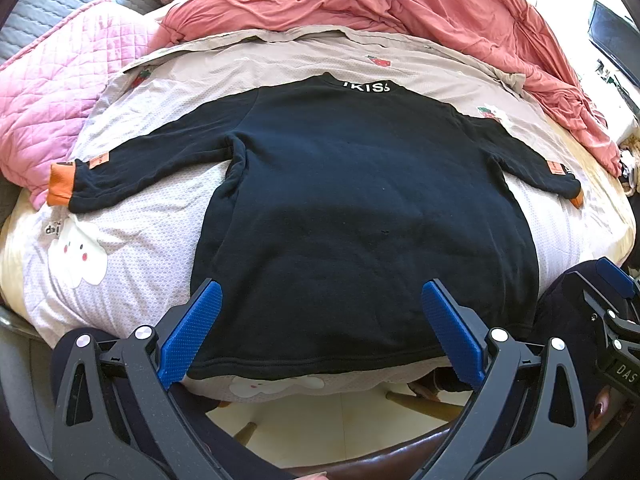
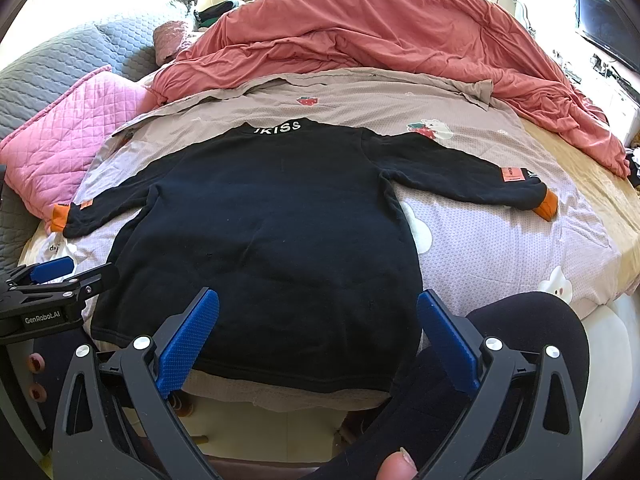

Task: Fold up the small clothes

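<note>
Left wrist view: black top (image 1: 360, 216) lies flat on the bed (image 1: 132, 240), sleeves spread. Soft, light, limp knit; pinch the near hem corners. Left gripper (image 1: 322, 330) and right gripper (image 2: 318, 336) fingers spread wide, empty.

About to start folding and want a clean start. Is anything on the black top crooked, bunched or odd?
Mostly fine: the black long-sleeved top lies flat, both sleeves spread. One oddity: its orange left cuff is turned out and shows far more than the orange right cuff. A small crease sits at the left armpit.
</note>
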Action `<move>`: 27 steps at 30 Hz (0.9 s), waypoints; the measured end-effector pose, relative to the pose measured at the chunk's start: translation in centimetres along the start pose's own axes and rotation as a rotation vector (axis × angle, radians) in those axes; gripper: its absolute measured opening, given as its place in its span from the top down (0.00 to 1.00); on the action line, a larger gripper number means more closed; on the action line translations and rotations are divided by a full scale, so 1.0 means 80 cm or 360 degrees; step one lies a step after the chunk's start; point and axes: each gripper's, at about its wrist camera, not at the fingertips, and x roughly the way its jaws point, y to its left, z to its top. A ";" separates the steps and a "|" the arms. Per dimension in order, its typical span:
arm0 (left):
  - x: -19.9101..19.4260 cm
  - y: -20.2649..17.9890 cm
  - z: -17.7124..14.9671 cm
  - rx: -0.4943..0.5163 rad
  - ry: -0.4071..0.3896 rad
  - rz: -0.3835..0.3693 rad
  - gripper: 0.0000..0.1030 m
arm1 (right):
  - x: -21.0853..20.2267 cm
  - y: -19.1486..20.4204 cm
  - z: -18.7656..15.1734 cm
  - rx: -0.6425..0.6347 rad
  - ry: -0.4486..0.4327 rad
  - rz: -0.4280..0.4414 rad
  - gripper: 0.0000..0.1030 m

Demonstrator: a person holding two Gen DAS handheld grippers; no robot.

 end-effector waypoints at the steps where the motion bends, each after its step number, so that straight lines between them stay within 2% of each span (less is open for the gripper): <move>1: 0.000 0.000 0.000 0.0001 0.0001 0.0000 0.08 | 0.000 0.000 0.000 0.0001 -0.0001 0.0000 0.04; 15: 0.009 0.003 0.004 0.0001 0.0012 -0.0010 0.08 | 0.009 -0.004 0.002 0.0013 0.0012 0.0006 0.04; 23: 0.024 0.002 0.049 0.0022 -0.0019 0.0017 0.08 | 0.033 -0.022 0.051 0.0005 -0.0057 -0.0076 0.04; 27: 0.037 -0.005 0.079 0.0038 -0.0050 0.0017 0.08 | 0.057 -0.041 0.079 0.0065 -0.0023 -0.0070 0.04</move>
